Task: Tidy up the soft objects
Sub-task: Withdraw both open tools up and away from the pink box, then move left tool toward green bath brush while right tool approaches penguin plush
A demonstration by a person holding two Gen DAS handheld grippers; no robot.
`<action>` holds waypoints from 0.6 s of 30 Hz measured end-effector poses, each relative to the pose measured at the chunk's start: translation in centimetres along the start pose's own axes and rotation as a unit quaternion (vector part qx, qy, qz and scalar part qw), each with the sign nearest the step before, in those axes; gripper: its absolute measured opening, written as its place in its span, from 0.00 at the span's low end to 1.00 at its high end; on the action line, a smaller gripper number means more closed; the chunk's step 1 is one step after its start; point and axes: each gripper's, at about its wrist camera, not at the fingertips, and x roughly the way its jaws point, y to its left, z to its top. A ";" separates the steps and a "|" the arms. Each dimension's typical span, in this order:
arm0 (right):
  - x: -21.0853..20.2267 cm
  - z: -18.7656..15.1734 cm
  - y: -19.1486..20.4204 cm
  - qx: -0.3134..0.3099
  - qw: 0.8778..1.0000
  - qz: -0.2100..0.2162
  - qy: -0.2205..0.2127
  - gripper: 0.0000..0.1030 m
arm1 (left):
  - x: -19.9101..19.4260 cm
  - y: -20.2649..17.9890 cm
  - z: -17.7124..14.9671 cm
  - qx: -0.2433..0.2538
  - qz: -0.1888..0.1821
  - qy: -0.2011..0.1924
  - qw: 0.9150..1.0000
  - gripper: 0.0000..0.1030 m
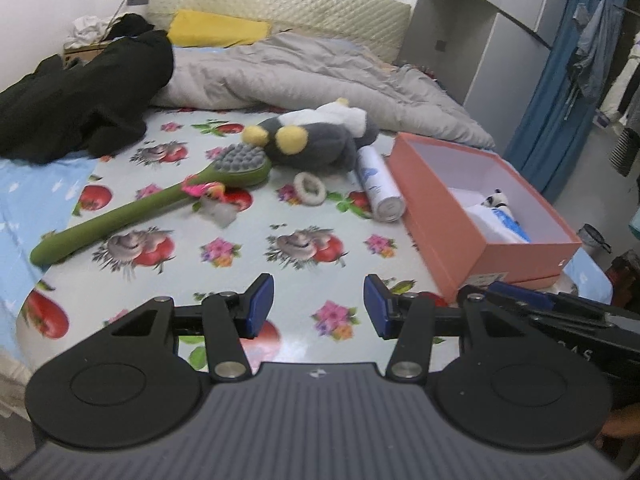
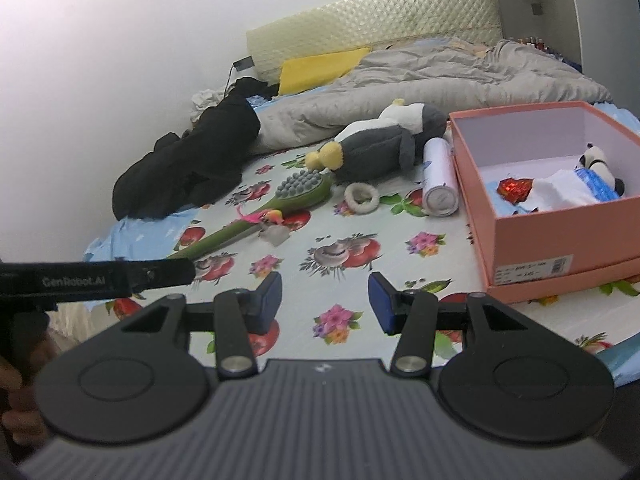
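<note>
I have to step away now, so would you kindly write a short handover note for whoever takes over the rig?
Left gripper: open, empty, above the patterned sheet.
Right gripper: open, empty, beside it.
Pink box, right side of the bed: already holds a small panda toy, a red shiny item and white cloth.
Still loose on the sheet: grey penguin plush, green massage brush, white fluffy ring, white bottle, small pink toy.
Left to do: put the soft ones away, probably into the box.

Both wrist views low over bed [image 1: 248, 248] foot, angled down toward headboard [image 1: 280, 4]; left view from left, right view from right. Shared: plush penguin [image 1: 316, 136], pink box [image 1: 480, 208].
</note>
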 end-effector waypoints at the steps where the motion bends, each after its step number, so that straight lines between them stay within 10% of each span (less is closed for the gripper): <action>1: 0.1 -0.2 0.1 0.000 1.000 0.002 0.002 0.49 | 0.0 0.3 -0.3 -0.002 0.004 0.000 1.000 0.54; 18: 5.3 0.6 -1.2 0.014 0.999 0.015 0.031 0.49 | 5.2 3.4 -0.7 -0.022 0.031 0.017 0.999 0.57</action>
